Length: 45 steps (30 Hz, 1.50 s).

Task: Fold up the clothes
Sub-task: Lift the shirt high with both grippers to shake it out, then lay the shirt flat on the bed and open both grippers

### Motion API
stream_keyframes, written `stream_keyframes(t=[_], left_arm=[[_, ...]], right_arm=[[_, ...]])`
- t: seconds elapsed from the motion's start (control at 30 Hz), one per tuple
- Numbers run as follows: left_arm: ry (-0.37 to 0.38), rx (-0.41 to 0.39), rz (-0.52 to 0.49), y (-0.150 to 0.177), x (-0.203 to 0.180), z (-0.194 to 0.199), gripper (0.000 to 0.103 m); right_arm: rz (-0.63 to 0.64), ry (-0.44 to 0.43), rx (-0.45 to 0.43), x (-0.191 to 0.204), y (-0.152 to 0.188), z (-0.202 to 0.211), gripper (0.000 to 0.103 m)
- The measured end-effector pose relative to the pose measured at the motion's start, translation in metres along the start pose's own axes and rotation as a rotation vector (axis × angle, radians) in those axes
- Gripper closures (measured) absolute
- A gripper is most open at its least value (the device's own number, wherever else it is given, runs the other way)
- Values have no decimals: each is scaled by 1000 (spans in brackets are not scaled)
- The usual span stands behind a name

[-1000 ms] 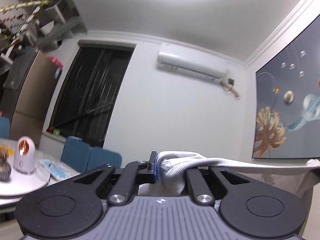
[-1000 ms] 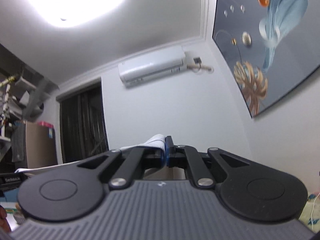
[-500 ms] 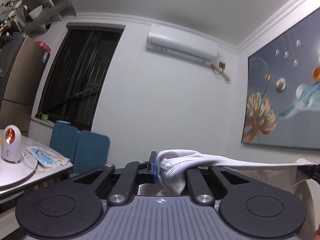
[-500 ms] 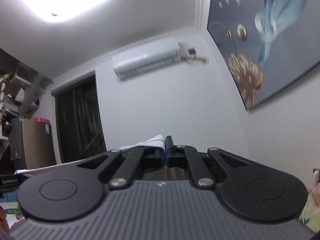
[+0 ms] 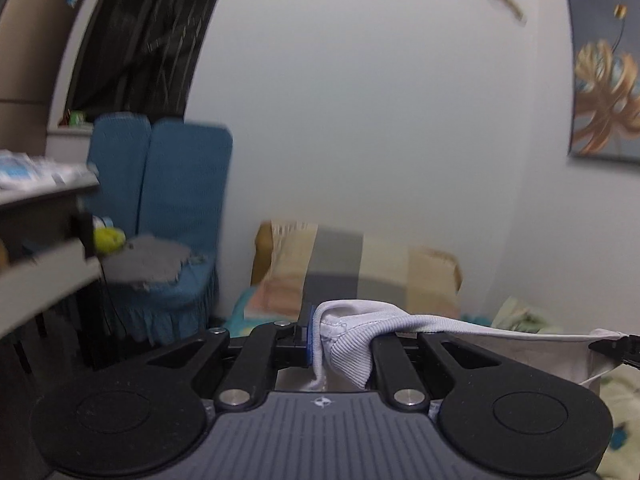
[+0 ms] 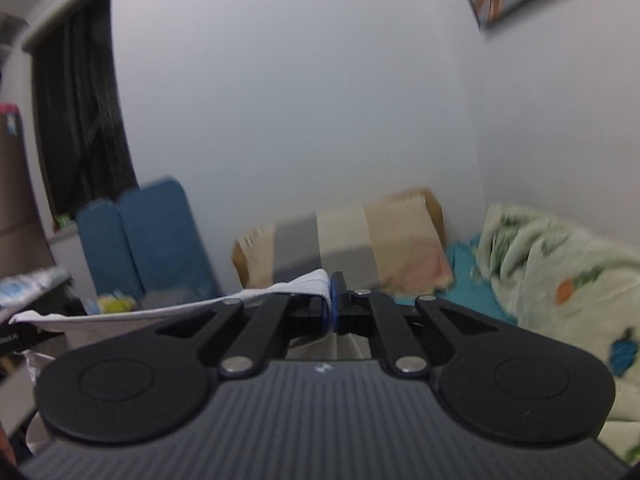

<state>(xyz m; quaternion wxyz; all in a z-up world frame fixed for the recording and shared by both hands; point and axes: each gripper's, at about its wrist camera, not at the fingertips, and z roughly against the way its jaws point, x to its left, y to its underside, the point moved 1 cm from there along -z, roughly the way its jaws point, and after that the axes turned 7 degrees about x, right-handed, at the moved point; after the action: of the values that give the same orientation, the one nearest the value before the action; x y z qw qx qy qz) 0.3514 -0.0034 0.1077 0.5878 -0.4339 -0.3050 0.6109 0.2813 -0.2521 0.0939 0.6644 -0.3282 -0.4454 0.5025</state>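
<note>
While both cameras face a white wall, the left gripper (image 5: 316, 336) is clenched on the ribbed edge of a white garment (image 5: 460, 330), the right gripper (image 6: 332, 304) clamped on its opposite edge, the cloth stretched taut in the air between them, above a bed (image 6: 472, 300).

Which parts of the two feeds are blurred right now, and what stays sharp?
Left wrist view: the blue chair and room are smeared, the hand-held gripper and white garment crisp. Right wrist view: the patterned blanket is blurred, its hand-held gripper sharp.
</note>
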Motion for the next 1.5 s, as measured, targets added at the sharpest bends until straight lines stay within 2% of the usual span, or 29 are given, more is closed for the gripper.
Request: stream_keyframes(t=[0.13,0.27,0.37,0.47,0.57,0.6,0.63,0.67,0.73,0.8,0.83,0.87,0.97,1.17,1.37,1.5], left_arm=[[-20,154,-15,54,31,-158,93],[-29,299,-31,114,54,-274,93],[-8,398,-14,144,68,-326,93],[23,462,8,158,74,-348,88],[71,521,-1,159,75,-353,78],[83,547,-18,157,73,-353,67],[91,569,-41,154,71,-353,52],[96,586,-67,150,69,-354,45],[112,598,-125,142,63,-347,25],[136,603,-180,134,57,-339,15],[159,614,-195,130,57,-337,13],[182,625,-209,126,57,-336,12],[241,643,-240,116,57,-328,9],[287,607,-237,102,57,-284,7],[284,525,-129,105,81,-209,7],[243,493,-29,126,109,-142,7]], right_arm=[[-4,23,169,-28,49,-137,98],[-20,28,330,-54,101,-240,98],[-54,10,421,-69,118,-274,98],[-90,-12,508,-84,132,-302,96],[-111,-31,576,-92,134,-315,94],[-120,-35,602,-94,133,-318,92],[-126,-38,625,-96,131,-320,87],[-125,-41,640,-97,128,-321,83],[-112,-53,661,-98,124,-323,55],[-96,-66,682,-98,120,-325,37],[-86,-76,695,-97,119,-326,32],[-74,-89,710,-96,117,-326,31],[-50,-141,781,-91,113,-328,31],[-148,-153,793,-93,101,-312,31],[-247,-166,804,-94,88,-295,31],[-312,-174,811,-95,80,-285,31]])
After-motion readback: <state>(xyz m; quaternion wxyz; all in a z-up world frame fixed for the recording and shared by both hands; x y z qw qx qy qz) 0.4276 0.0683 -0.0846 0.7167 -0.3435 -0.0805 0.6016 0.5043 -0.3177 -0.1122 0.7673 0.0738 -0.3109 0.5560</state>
